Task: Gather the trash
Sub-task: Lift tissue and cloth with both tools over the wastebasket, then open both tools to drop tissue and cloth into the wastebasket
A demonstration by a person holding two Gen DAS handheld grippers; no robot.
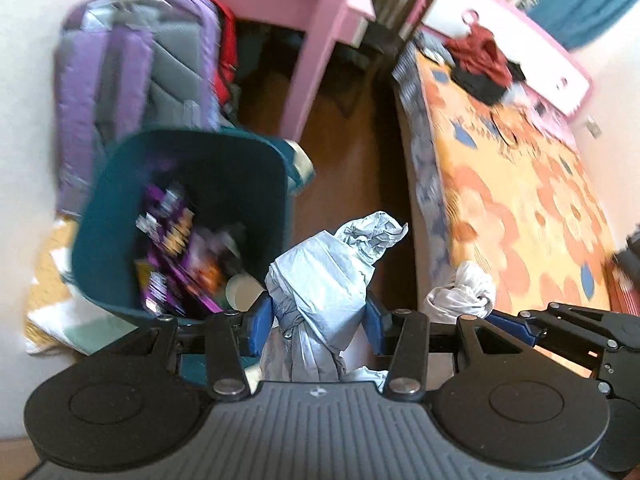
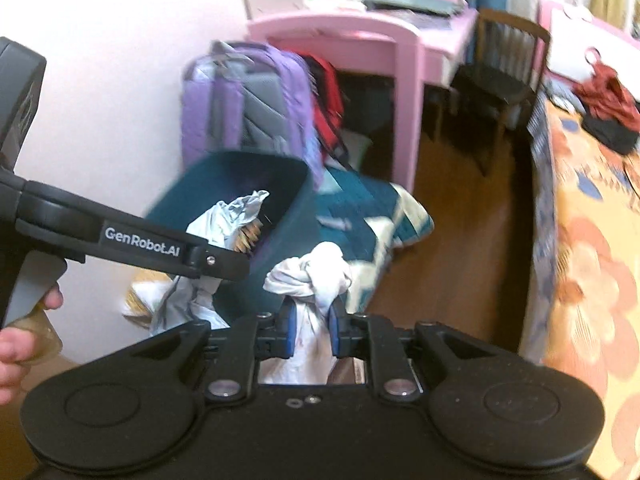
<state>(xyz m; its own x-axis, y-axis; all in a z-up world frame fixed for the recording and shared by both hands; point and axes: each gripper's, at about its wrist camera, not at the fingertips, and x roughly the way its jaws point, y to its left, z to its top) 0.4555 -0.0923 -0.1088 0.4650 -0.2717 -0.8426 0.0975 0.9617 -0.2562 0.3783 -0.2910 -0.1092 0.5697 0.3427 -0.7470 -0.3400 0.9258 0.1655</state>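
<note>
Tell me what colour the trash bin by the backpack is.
Dark teal; the trash bin shows best in the left wrist view.

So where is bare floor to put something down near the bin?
Bare wood floor runs between the pink desk and the bed. Around the bin it is crowded: backpack and a rug.

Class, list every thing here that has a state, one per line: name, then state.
Left claw: shut on the grey bag.
Right claw: shut on the white bag.
Teal bin: open, tilted, wrappers inside.
Purple backpack: upright against the wall.
Wooden chair: unoccupied.
</note>
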